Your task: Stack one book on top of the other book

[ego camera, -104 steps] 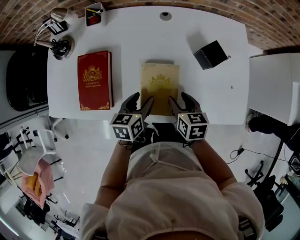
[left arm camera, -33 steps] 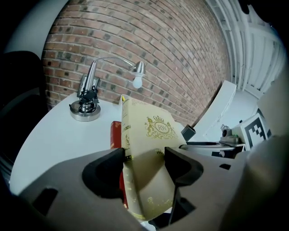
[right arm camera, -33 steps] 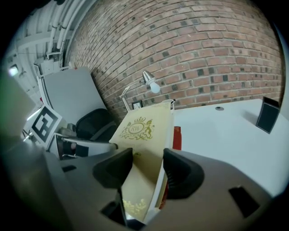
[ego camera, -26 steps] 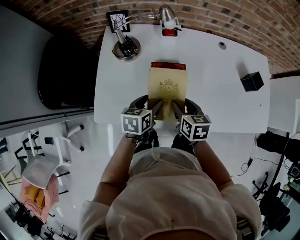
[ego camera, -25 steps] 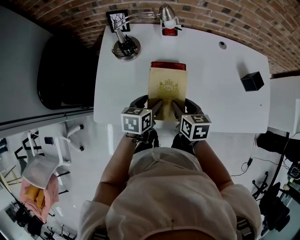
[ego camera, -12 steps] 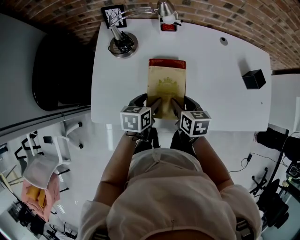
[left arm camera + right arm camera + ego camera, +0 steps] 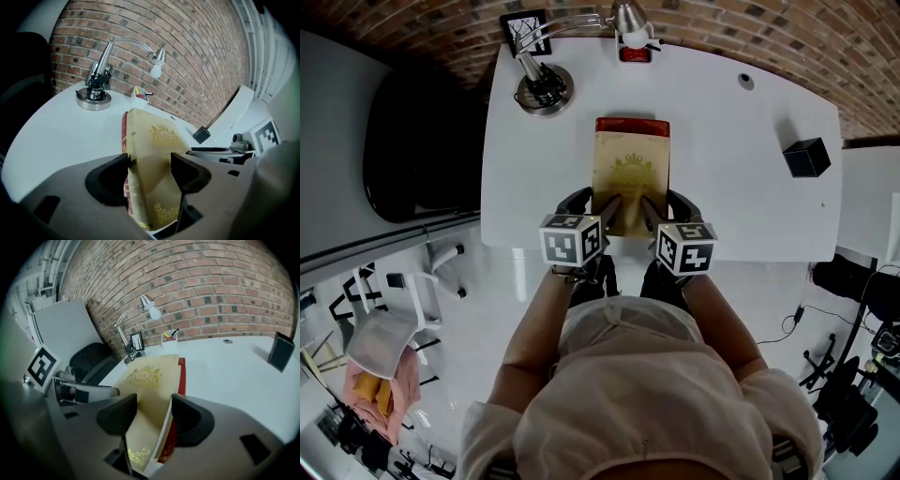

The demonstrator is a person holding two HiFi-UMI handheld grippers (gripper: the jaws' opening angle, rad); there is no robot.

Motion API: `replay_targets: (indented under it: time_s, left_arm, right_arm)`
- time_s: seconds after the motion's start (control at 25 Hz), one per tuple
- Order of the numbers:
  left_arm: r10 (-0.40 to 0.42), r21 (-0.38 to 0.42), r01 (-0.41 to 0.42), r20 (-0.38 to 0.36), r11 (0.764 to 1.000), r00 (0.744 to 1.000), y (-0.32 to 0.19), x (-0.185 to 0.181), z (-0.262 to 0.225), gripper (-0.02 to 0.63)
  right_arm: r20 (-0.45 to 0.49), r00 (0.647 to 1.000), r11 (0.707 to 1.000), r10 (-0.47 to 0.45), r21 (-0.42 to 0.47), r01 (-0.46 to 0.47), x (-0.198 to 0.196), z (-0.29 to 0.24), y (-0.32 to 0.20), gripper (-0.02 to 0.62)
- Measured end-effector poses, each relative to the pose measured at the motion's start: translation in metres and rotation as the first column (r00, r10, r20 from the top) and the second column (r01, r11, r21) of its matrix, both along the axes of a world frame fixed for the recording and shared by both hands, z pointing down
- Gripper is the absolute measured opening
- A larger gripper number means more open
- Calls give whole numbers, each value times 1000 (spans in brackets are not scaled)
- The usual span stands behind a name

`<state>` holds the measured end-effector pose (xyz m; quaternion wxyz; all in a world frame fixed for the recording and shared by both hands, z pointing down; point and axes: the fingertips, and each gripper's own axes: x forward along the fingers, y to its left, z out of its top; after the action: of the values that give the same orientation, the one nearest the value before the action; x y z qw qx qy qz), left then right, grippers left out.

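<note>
Pinching tan book at its near edge, left hand-held gripper and right hand-held gripper, gold-crested cover, over red book, white surface.

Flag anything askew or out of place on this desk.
Nothing stands out. The cream book lies squarely over the red book, whose far edge peeks out; left gripper and right gripper grip its near edge.
</note>
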<state>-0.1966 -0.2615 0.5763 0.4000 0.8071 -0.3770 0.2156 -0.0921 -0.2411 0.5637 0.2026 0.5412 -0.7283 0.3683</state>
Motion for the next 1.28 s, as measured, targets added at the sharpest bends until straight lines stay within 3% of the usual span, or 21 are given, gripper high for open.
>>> replay_targets:
  time_s: [0.28,0.36,0.44,0.52,0.68,0.92,1.08,1.2,1.28]
  left_arm:
    - [-64,115,63,8,991,998,-9,-15,-39,274]
    - [-89,153,87,7,984,996,-11,-21,-53,192]
    - [-106,200,104,0,974,994,-13,-25,-67,93]
    - [-97,235,100,-24,967,995,-12,-23,-80,61]
    - [-41,301,64,-82,951,996,-4,-16,-116,38]
    - [1,498,68,-138,864,990,7,-19,-188,25]
    - [31,619,54,-126,784,992,14,-25,-222,26]
    - [50,682,43,-116,730,992,25,-31,-240,25]
    - [58,702,47,-125,711,990,31,-35,-249,26]
  right_arm:
    - [-77,996,996,39,84,-32,8,-29,1,221]
    - [-112,993,992,25,130,-10,6,-43,2,218]
    - [-144,989,983,28,182,-1,4,-59,1,161]
    - [-152,987,973,44,229,-8,2,-75,1,100]
    - [-127,990,952,68,306,-26,-5,-103,6,42]
    - [-121,990,897,76,443,-15,-21,-156,15,31]
    - [-116,987,827,110,561,-26,-28,-195,22,28]
    - [-99,986,781,133,623,-43,-33,-214,33,26]
    - [-102,986,770,135,637,-39,-38,-218,41,26]
